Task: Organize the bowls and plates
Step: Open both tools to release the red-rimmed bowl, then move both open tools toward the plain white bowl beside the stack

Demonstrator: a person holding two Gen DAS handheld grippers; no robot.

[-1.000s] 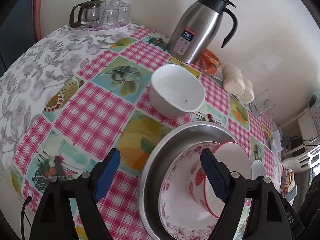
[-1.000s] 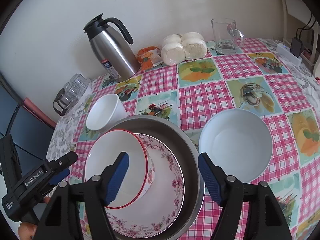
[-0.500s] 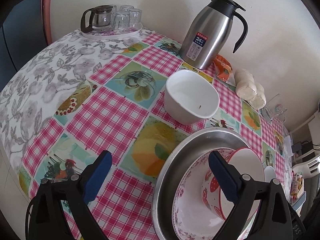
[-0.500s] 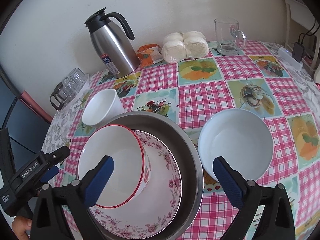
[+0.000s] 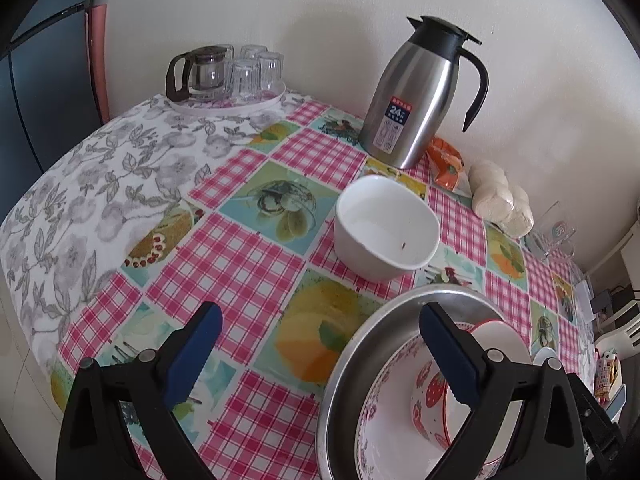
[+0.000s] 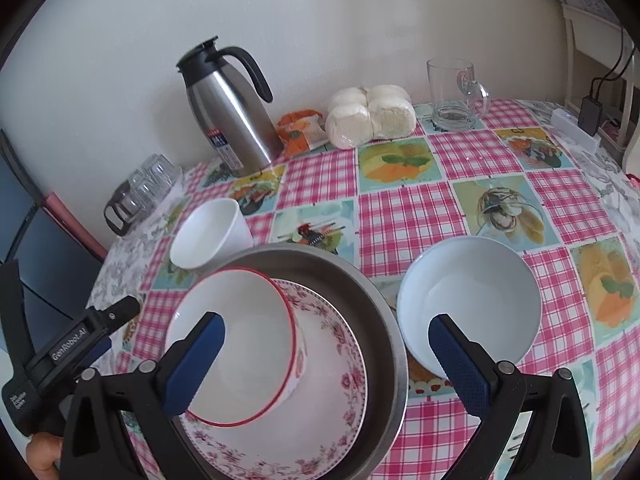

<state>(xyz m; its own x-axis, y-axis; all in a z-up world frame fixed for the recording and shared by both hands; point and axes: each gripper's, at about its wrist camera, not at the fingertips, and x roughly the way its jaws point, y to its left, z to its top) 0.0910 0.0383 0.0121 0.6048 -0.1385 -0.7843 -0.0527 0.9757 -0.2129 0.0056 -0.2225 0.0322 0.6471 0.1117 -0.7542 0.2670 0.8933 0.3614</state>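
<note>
Checked pink cloth with fruit panels over the surface (image 6: 400,216), pale wall behind. Near the middle, a metal basin (image 6: 384,320) holding a floral plate (image 6: 336,400), with a red-rimmed bowl (image 6: 240,320) tilted inside it. Just right of the basin, a plain white bowl (image 6: 472,300); beyond its far left rim, a smaller white bowl (image 5: 384,228). Steel thermos jug (image 6: 232,120), wrapped buns (image 6: 372,116) and glass mug (image 6: 456,96) along the wall. Left gripper (image 5: 320,356) fingers spread wide after just opening, nothing between them. Right gripper (image 6: 326,364) fingers likewise just opened wide, hovering over the basin's rim, gripping nothing.
</note>
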